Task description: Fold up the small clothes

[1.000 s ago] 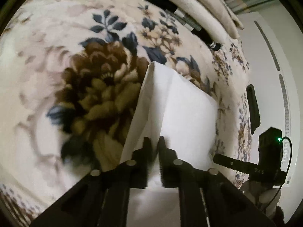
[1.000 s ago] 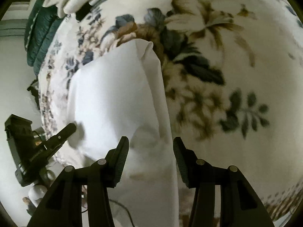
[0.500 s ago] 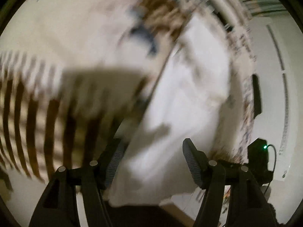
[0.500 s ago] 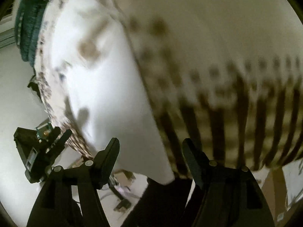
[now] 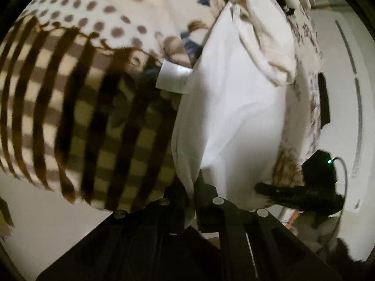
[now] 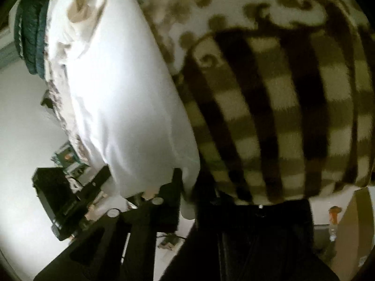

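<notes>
A white garment lies stretched over the edge of a blanket-covered bed. A white label tag sticks out from its left side. My left gripper is shut on the garment's near left edge. In the right wrist view the same white garment runs away from me, and my right gripper is shut on its near right edge. Each gripper also shows in the other's view, the right one and the left one, beside the cloth.
The bed carries a brown-striped and dotted blanket with a floral part further back. A cream cloth lies on the garment's far end. Green cushions sit at the far left. A white wall stands to the right.
Both grippers were open half a second ago and have closed on the near edge of the white garment. Both have pulled back toward the striped edge of the bed.
</notes>
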`<state>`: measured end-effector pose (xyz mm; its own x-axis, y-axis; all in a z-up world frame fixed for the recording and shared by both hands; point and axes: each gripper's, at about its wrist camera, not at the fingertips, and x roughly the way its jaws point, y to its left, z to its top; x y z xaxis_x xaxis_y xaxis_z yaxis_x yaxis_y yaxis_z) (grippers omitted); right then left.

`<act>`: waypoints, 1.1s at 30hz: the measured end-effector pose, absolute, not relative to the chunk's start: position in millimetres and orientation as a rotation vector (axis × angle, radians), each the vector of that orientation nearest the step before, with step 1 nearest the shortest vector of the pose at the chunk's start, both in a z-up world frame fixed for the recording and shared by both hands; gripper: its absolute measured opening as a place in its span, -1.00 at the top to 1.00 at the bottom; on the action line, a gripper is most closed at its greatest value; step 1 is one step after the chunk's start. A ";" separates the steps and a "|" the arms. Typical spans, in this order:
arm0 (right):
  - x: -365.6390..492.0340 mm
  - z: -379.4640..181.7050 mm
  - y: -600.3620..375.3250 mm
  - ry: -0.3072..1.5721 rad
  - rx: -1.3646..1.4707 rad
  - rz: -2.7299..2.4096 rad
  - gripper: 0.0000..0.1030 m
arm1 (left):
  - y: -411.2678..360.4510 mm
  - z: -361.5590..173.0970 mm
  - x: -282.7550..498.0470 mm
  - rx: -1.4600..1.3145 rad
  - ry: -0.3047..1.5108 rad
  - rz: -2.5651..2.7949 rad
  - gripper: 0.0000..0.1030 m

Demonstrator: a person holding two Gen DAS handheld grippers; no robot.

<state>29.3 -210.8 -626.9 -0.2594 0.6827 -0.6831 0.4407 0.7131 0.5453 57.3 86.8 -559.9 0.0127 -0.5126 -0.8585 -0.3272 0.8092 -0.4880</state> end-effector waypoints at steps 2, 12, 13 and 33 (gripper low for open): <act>27.9 -616.1 -213.6 1.880 0.912 0.314 0.90 | 93.1 -550.7 58.3 -0.733 1.569 -0.167 0.91; 100.2 -531.6 -242.8 1.658 1.069 0.397 0.91 | 93.5 -483.2 147.2 -0.901 1.374 -0.259 0.91; 115.4 -525.3 -244.5 1.628 1.079 0.401 0.91 | 93.2 -481.7 165.6 -0.925 1.356 -0.266 0.91; 322.9 -551.2 -280.5 1.389 1.150 0.240 0.09 | 135.7 -532.4 357.1 -1.010 1.232 -0.242 -0.02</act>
<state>322.9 -280.5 -551.2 0.2523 0.7294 -0.6359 0.4733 0.4801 0.7385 357.1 135.7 -532.4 0.3682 -0.6485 -0.6662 -0.3487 0.5679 -0.7455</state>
